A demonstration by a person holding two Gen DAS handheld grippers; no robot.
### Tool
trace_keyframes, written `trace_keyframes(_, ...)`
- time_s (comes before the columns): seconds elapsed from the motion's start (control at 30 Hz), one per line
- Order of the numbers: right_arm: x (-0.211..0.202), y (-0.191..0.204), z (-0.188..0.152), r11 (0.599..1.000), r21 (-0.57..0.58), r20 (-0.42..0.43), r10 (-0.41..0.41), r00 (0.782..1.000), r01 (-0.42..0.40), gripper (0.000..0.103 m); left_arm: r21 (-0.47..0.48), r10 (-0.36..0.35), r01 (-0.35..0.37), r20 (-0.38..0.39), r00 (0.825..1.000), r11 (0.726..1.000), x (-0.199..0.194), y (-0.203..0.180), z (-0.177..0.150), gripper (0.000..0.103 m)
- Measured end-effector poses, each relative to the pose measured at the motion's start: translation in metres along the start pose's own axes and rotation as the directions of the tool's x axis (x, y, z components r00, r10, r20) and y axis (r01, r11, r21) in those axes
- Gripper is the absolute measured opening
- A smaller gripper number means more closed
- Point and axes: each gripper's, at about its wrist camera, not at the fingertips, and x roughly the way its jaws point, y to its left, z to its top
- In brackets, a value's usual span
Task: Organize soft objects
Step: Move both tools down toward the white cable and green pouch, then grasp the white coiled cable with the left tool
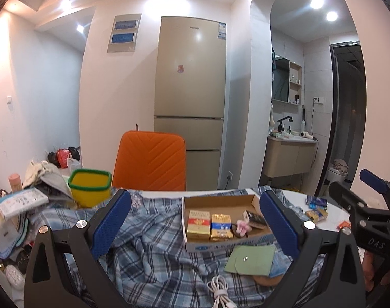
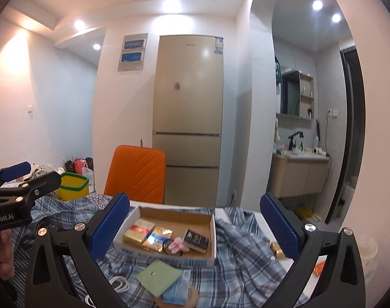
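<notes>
A crumpled blue plaid cloth (image 1: 148, 246) covers the table; it also shows in the right wrist view (image 2: 236, 254). On it sits an open cardboard box (image 1: 220, 201) (image 2: 213, 233) with small packets and a pink hair tie (image 1: 242, 227) (image 2: 178, 246). A green pouch (image 1: 251, 259) (image 2: 159, 277) lies in front of the box. My left gripper (image 1: 195, 223) is open above the cloth. My right gripper (image 2: 195, 225) is open above the box, empty; it also shows at the right of the left wrist view (image 1: 359, 187).
A yellow bin with a green rim (image 1: 90, 188) (image 2: 73, 186) stands at the back left beside a cluttered pile (image 1: 28, 200). An orange chair (image 1: 150, 160) is behind the table. A white cable (image 1: 218, 290) lies on the cloth. Small packets (image 1: 315, 208) lie at the right.
</notes>
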Motion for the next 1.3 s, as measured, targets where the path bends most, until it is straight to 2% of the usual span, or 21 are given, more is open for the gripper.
trace_keyframes(0.27,0.008,0.001,-0.029,1.000,-0.013,-0.083,-0.017,0.996,0.016,0.103,-0.016,0.000,-0.001,-0.106,0.994,1.000,0.014,0.009,-0.033,0.100)
trace_keyframes(0.6,0.014,0.004,-0.054,1.000,0.025,-0.185,0.005,0.983,-0.001,0.103,-0.040,-0.012,0.003,-0.234,0.972,0.999,0.016,0.019,-0.067,0.100)
trace_keyframes(0.73,0.014,0.003,-0.062,0.999,0.034,-0.210,-0.001,0.978,0.008,0.103,-0.045,-0.023,0.010,-0.299,0.954,0.999,0.017,0.021,-0.081,0.100)
trace_keyframes(0.97,0.016,0.001,-0.072,0.997,0.078,-0.270,0.016,0.963,0.006,0.103,-0.061,-0.043,0.022,-0.366,0.930,0.998,0.017,0.025,-0.092,0.099)
trace_keyframes(1.17,0.019,0.003,-0.083,0.996,0.090,-0.309,0.022,0.951,0.006,0.103,-0.058,-0.078,0.058,-0.432,0.899,0.997,0.027,0.017,-0.097,0.090)
trace_keyframes(1.3,0.020,0.004,-0.086,0.997,0.071,-0.306,-0.004,0.952,0.027,0.103,-0.076,-0.105,0.078,-0.489,0.866,0.994,0.041,0.007,-0.098,0.078)
